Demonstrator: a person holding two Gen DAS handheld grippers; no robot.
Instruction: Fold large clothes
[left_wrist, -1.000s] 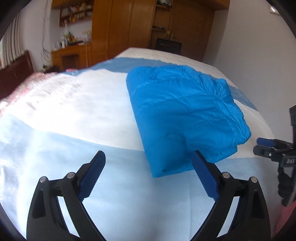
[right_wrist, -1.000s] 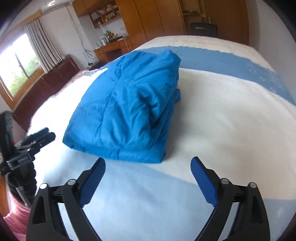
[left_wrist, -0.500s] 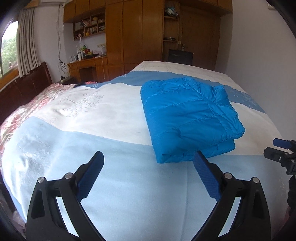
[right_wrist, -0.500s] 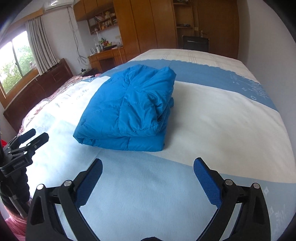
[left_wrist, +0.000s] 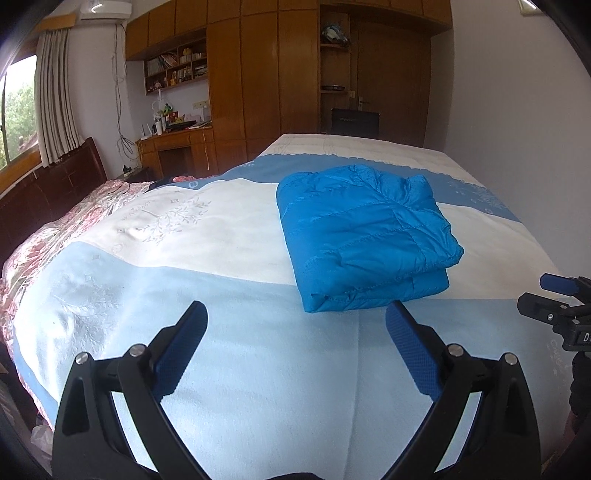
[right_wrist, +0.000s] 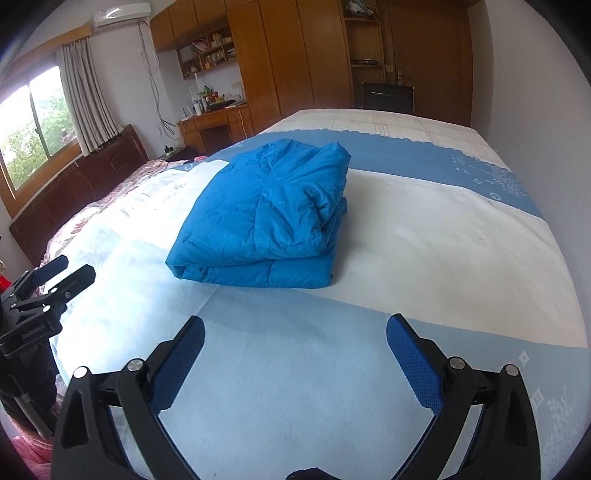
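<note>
The bright blue quilted puffer jacket (left_wrist: 364, 236) lies folded into a thick, layered rectangle on the white band of the blue-and-white bedspread (left_wrist: 258, 369), well toward the far half of the bed. The left gripper (left_wrist: 295, 347) hangs above the pale blue band with its jaws spread wide and nothing between them; the right gripper (right_wrist: 293, 350) is likewise wide and empty, apart from the garment. By the look of it, the fold is complete.

Risks noted: the padded fill is springy, so the upper layer, which already bulges and puckers at the right-hand edge in the right wrist view, could creep open unaided. A low pass of either gripper could catch the slippery shell and drag the stack apart. The soft bedding offers no firm base, so any press would tilt the bundle.
</note>
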